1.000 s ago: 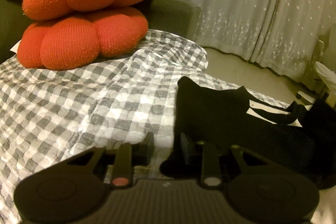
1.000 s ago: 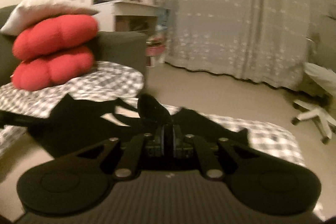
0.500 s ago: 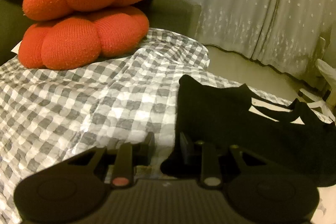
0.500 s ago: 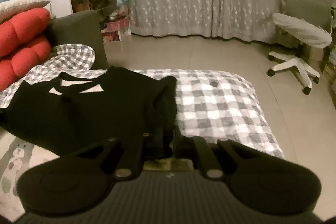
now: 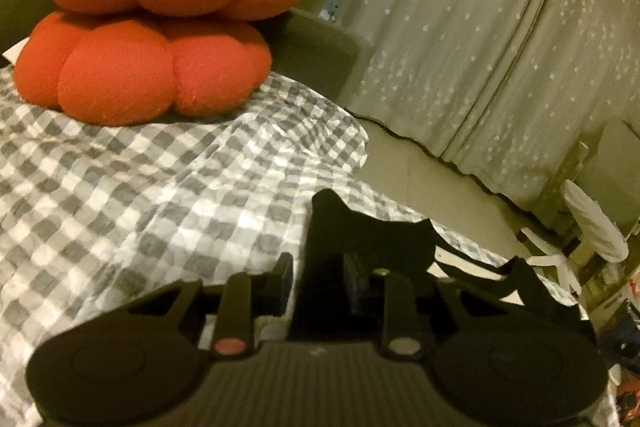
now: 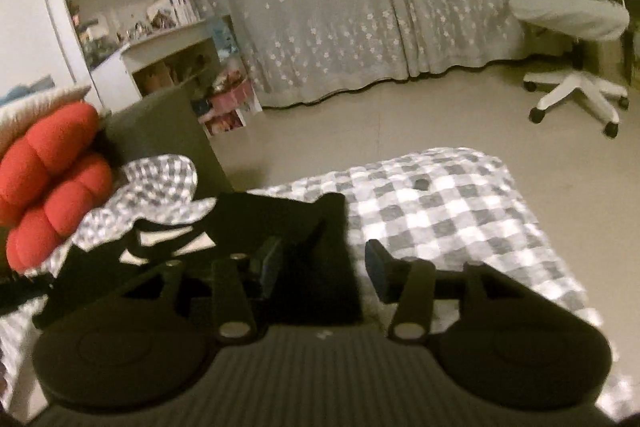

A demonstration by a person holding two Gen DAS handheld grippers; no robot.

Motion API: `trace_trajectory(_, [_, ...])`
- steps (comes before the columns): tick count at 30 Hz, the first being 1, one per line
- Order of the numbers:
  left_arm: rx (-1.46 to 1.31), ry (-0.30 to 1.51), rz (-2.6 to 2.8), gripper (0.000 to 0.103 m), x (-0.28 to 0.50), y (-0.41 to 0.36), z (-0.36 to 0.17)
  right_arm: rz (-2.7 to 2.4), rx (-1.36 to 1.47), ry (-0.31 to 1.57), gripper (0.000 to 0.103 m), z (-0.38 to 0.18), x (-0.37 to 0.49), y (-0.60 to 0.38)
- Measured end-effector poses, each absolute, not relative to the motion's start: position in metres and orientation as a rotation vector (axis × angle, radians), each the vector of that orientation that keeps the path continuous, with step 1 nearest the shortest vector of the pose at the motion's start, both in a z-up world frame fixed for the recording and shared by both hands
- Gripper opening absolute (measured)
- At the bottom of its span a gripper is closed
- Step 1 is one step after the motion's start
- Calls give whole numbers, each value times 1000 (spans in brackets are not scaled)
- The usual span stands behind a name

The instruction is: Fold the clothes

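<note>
The black garment [image 6: 256,227] is lying spread on the checked bedcover [image 6: 440,195], its strapped end toward the left near the stacked red cushions [image 6: 48,183], and its near right corner is sitting between the fingers of the right tool [image 6: 324,265]. That tool's jaws are opening at this moment; the fingers are standing apart on either side of the cloth and no longer seem to be pressing it, so the corner looks as if it is being set down.

In the left wrist view the left tool [image 5: 316,279] is sitting at the garment's [image 5: 372,247] other near corner, its fingers partly drawn in with dark cloth rising between them (whether the pads are actually biting the fabric I cannot tell, since black cloth and black fingers are merging).

By my reading, the task is sitting at an early-to-middle stage: the piece is laid out fairly flat, with the further folds into a compact bundle remaining to be done.
</note>
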State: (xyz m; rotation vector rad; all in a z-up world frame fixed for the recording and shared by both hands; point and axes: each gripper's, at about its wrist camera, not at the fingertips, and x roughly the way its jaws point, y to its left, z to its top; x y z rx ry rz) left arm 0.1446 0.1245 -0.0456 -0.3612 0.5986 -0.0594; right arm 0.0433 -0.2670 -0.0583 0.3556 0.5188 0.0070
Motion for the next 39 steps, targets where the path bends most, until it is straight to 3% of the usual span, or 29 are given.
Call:
trace_trajectory(2, [-347,592,-46,20,148,120,-50,6,356,511,50,-60,48,-263])
trace_trajectory(4, [-341,574,-31,12,149,117,-54,1,354,504,41,-62,52,-260])
trace_trajectory(5, [-338,563,-25,10,149,117,-56,-9,347,500,18,-64,53,-258])
trace_trajectory(6, [-335,551,-20,9,148,116,-56,-21,340,496,5,-66,53,-256])
trace_trajectory(16, [-353,464,34,4,139,121,-49,-98,275,333,2,-51,34,-254])
trace_trajectory(25, [-321,420,126,0,135,124,-50,-119,268,331,2,-60,43,-252])
trace_trajectory(28, [-339,491,113,0,142,132,-56,-110,276,407,5,-69,52,-254])
trace_trajectory(30, [-342,503,115,1,141,134,-55,-110,276,440,14,-70,55,-253])
trace_trajectory(32, [-322,482,112,7,137,132,-48,-109,263,427,15,-65,53,-251])
trace_trajectory(34, [-307,447,98,14,131,129,-40,-101,248,403,32,-57,48,-247])
trace_trajectory(35, [-303,430,83,19,127,127,-36,-97,239,388,50,-54,45,-245])
trace_trajectory(39, [-247,424,-29,21,122,114,-30,-48,179,361,53,-47,38,-231])
